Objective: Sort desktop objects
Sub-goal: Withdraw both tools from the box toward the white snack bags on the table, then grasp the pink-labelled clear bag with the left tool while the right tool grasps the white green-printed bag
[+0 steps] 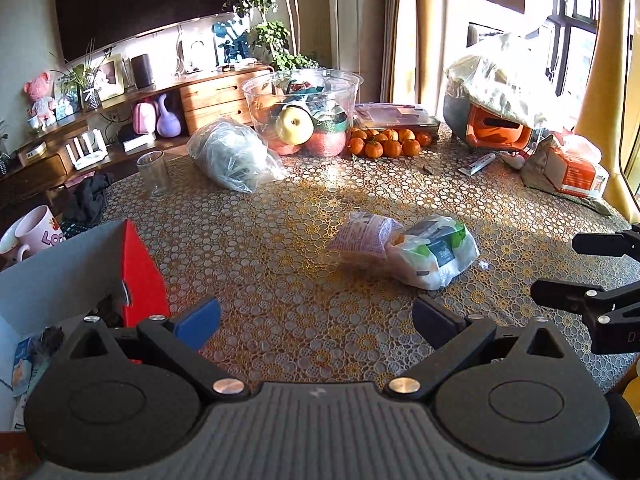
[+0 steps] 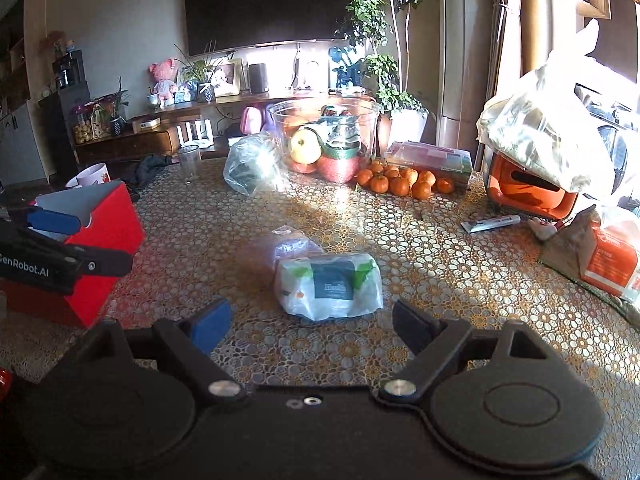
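both grippers were spread wide, nothing pinched | right gripper (image 2: 312, 320) sat just short of the white snack bag (image 2: 329, 289) mid-table, pink packet (image 1: 363, 234) touching it | I reckoned straddle it square, squeeze gently, then red box (image 2: 86, 256)

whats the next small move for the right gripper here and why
Probably ease the right gripper forward and down around the white snack packet. Its jaws stand open and empty, the packet lies just ahead on the table, centred between them, and the red box waits at left.
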The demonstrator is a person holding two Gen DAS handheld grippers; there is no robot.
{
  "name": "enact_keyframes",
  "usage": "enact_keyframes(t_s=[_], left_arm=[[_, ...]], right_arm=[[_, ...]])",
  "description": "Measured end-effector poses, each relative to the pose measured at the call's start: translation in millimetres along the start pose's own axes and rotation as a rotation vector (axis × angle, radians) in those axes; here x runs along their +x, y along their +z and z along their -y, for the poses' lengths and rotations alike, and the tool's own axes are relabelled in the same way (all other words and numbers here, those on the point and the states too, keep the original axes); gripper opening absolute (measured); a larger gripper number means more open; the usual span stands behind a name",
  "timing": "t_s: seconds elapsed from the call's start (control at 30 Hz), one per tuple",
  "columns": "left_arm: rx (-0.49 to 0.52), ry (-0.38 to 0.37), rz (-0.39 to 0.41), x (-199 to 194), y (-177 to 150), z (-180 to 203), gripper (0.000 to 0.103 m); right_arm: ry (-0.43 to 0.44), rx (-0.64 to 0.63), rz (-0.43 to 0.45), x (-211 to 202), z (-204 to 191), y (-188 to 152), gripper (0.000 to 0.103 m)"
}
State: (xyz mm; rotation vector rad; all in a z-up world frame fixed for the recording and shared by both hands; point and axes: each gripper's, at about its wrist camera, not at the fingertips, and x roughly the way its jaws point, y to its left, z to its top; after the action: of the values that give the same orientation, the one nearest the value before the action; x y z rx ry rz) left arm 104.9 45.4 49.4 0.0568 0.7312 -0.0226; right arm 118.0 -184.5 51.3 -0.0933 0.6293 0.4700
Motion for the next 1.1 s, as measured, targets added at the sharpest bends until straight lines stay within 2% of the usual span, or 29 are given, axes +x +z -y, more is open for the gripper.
enact_keyframes(t_s=[0.67,1.1], left_arm=[[0.06,-0.009,-0.025,94,42,24,0.103],[0.109,-0.064,-0.067,158,60,35,0.103]], right_arm=[[0.019,0.038,-0.072,69,48,3,0.088],[0.025,0.089,-0.116,106,66,2,0.088]])
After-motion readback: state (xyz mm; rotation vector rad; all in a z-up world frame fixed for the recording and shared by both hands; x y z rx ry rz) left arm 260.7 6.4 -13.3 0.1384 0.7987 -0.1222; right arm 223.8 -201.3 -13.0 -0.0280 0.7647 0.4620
